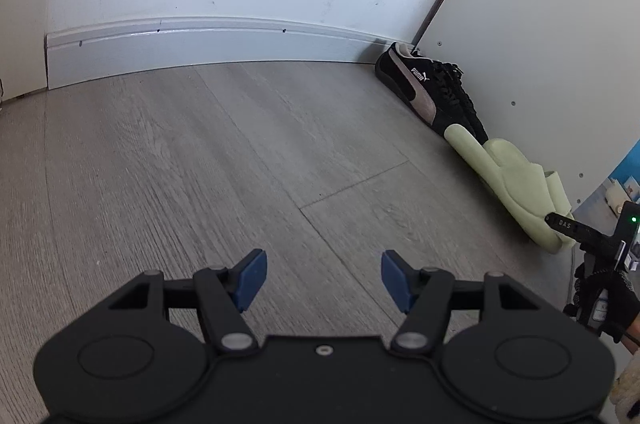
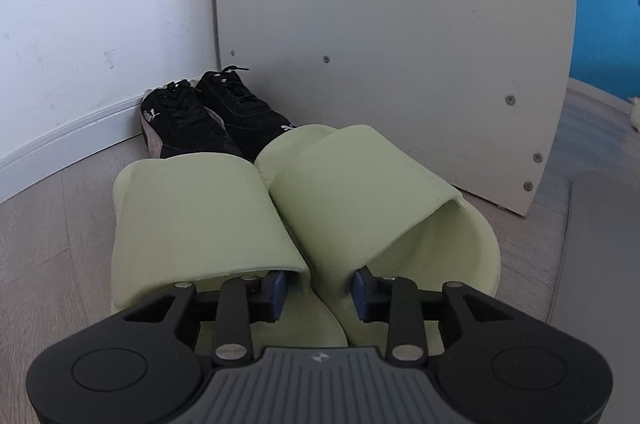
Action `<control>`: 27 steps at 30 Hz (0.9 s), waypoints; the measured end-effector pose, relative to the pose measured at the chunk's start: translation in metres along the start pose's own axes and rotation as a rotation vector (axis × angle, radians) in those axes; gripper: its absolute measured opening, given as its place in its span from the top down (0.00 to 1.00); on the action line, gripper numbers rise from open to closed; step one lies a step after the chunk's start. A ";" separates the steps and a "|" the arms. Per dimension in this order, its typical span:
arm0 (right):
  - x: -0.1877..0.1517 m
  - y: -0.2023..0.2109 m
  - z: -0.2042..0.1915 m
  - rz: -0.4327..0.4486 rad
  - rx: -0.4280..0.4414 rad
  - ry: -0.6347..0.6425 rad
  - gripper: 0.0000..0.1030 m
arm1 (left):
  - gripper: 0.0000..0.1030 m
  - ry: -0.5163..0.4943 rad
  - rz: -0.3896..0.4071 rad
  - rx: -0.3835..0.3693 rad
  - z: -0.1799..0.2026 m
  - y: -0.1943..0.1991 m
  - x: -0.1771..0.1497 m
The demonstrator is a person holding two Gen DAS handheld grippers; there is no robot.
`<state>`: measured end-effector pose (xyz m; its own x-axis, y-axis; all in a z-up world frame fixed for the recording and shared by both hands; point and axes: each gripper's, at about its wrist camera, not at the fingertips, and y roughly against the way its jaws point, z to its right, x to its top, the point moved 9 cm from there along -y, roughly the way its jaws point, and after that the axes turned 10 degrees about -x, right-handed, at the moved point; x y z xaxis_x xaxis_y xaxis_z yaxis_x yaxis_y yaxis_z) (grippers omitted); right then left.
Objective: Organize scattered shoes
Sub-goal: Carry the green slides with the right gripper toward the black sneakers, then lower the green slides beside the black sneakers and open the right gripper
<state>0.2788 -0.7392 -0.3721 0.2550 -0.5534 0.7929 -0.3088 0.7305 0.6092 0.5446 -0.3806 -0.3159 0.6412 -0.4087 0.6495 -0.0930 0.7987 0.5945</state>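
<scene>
Two pale green slippers (image 2: 188, 207) (image 2: 360, 183) lie side by side on the wood floor, toes toward a white panel. My right gripper (image 2: 319, 288) reaches in from their heel end, one finger inside each slipper, shut on the adjoining inner strap walls. Just beyond them a pair of black suede sneakers (image 2: 200, 119) sits in the corner. In the left wrist view the sneakers (image 1: 432, 87) and slippers (image 1: 516, 175) line up along the panel, with the right gripper (image 1: 568, 228) at the slippers' heels. My left gripper (image 1: 324, 278) hovers open over bare floor, holding nothing.
A white wall with a baseboard (image 1: 200, 43) runs along the back. The white furniture panel (image 1: 540, 23) with screw heads stands at the right. A grey mat (image 2: 600, 244) lies to the right of the slippers. A gloved hand (image 1: 600, 300) holds the right gripper.
</scene>
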 end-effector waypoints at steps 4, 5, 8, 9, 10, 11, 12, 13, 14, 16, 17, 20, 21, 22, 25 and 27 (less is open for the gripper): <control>0.001 -0.002 0.007 -0.016 -0.013 -0.036 0.54 | 0.38 -0.016 -0.010 -0.007 0.007 0.000 -0.005; 0.000 -0.001 0.005 -0.012 -0.018 -0.026 0.54 | 0.38 -0.013 -0.012 -0.008 0.008 0.000 -0.007; -0.005 0.005 -0.004 0.012 -0.034 0.053 0.52 | 0.38 -0.007 -0.014 -0.008 0.008 0.002 -0.009; -0.007 0.005 -0.006 0.008 -0.035 0.077 0.51 | 0.38 -0.007 -0.014 -0.007 0.007 0.004 -0.010; -0.010 0.008 -0.008 0.016 -0.047 0.113 0.50 | 0.38 -0.007 -0.014 -0.005 0.007 0.005 -0.011; -0.012 0.012 -0.012 0.033 -0.066 0.163 0.50 | 0.38 -0.007 -0.014 -0.002 0.005 0.007 -0.011; -0.013 0.014 -0.012 0.034 -0.069 0.172 0.50 | 0.38 -0.007 -0.014 0.001 0.004 0.008 -0.011; -0.013 0.016 -0.013 0.032 -0.069 0.180 0.50 | 0.38 -0.006 -0.014 0.002 0.003 0.009 -0.012; -0.014 0.019 -0.014 0.035 -0.068 0.194 0.50 | 0.38 -0.003 -0.011 0.005 0.001 0.011 -0.011; -0.015 0.027 -0.016 0.040 -0.081 0.235 0.45 | 0.38 0.004 -0.004 0.011 -0.002 0.015 -0.011; -0.015 0.030 -0.017 0.038 -0.088 0.248 0.43 | 0.38 0.009 -0.001 0.013 -0.004 0.016 -0.011; -0.016 0.044 -0.017 0.035 -0.123 0.252 0.38 | 0.38 0.026 0.010 0.020 -0.010 0.022 -0.010; -0.016 0.051 -0.018 0.049 -0.136 0.256 0.38 | 0.38 0.030 0.012 0.022 -0.011 0.023 -0.010; -0.014 0.062 -0.023 0.086 -0.152 0.268 0.38 | 0.38 0.034 0.013 0.024 -0.012 0.024 -0.010; -0.007 0.084 -0.045 0.174 -0.138 0.305 0.36 | 0.38 0.048 0.012 0.025 -0.016 0.028 -0.012; -0.006 0.088 -0.072 0.187 -0.098 0.353 0.34 | 0.38 0.048 0.012 0.030 -0.017 0.030 -0.012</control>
<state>0.3166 -0.6429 -0.3243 0.5070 -0.2488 0.8252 -0.2947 0.8497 0.4373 0.5474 -0.3442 -0.3140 0.6760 -0.3768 0.6333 -0.1231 0.7895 0.6012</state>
